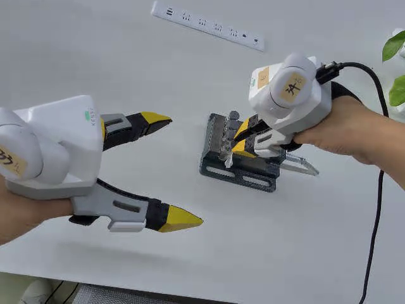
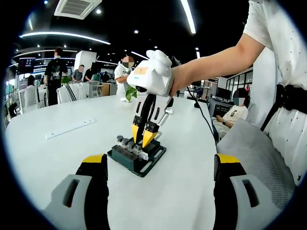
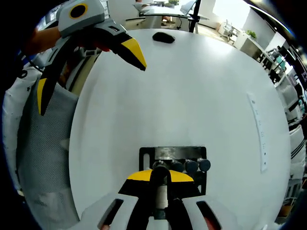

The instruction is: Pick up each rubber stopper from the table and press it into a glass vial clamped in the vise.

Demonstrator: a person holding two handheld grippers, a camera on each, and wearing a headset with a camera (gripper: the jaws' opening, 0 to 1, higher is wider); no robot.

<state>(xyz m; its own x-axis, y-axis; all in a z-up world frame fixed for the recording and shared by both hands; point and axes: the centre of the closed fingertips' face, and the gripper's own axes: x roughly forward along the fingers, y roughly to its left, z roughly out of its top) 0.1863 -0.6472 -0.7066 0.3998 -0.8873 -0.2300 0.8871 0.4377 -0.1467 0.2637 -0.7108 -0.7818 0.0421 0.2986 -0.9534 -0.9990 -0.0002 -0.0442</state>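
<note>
The white surface (image 1: 126,57) stands in an open office with strip lights overhead. A power strip (image 1: 209,25) lies along its far side, and a plant (image 1: 395,47) shows at the right edge. The vise (image 1: 243,172) sits near the middle, well apart from both.

The right claw (image 1: 243,138) points down at the vise. Its own view shows its jaws nearly together, pinching a dark stopper (image 3: 160,168) at the near end of a row. Three more stoppers (image 3: 191,166) sit beside it along the clamp, each apparently already on a vial. The glass itself is hard to make out; a pale vial (image 1: 226,155) shows low in the vise. I cannot tell whether the pinched stopper is seated or just resting on the vial's mouth.

The left claw (image 1: 183,170) hovers to the left of the vise with its jaws spread wide, holding nothing.

My judgement is that this is the pressing step on the last vial in the row. The main risks:
- **Off-axis push:** this could cock the stopper in the mouth, or lever the glass against the clamp and crack it.
- **Hard squeeze:** this may bulge the rubber so it will not enter.
- **Unbraced vise:** nothing holds it down, so a slanted push could slide or tip it.
- **Neighbouring stopper:** the jaw nearest it could knock it.
</note>
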